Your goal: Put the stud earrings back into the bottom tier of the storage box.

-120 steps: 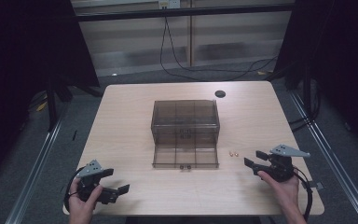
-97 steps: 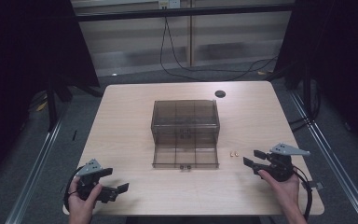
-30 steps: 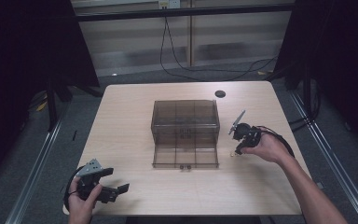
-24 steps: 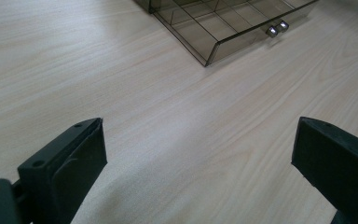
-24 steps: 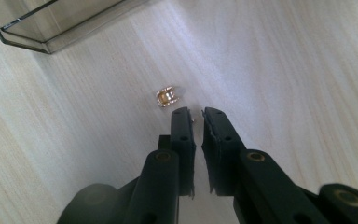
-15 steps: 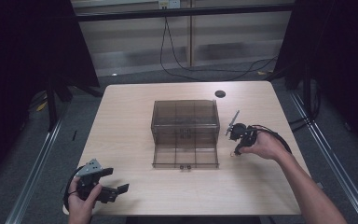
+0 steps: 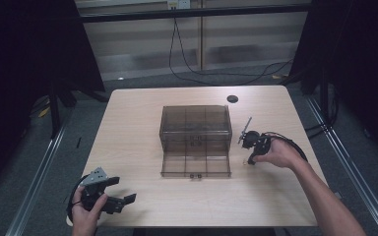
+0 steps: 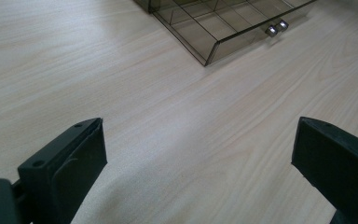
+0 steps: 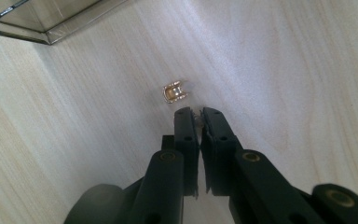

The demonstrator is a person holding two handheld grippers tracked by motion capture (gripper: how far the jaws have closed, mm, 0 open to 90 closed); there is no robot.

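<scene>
A smoky see-through drawer box stands mid-table with its bottom drawer pulled out; its compartments look bare. My right gripper points down at the table just right of the drawer. In the right gripper view its jaws have just been closing and stand almost together, with a tiny pale sliver pinched at the tips. A small gold clip-like piece lies on the wood just beyond them. My left gripper rests at the front left corner, its fingers wide apart over bare wood.
A black round disc lies near the table's far edge. The drawer's two silver knobs face the person. The drawer's corner sits close to the right gripper. Cables run across the floor behind the table.
The right hand has gone from the front right of the table to the spot beside the drawer and tipped its gripper down onto the small pieces. The left hand has stayed put.
</scene>
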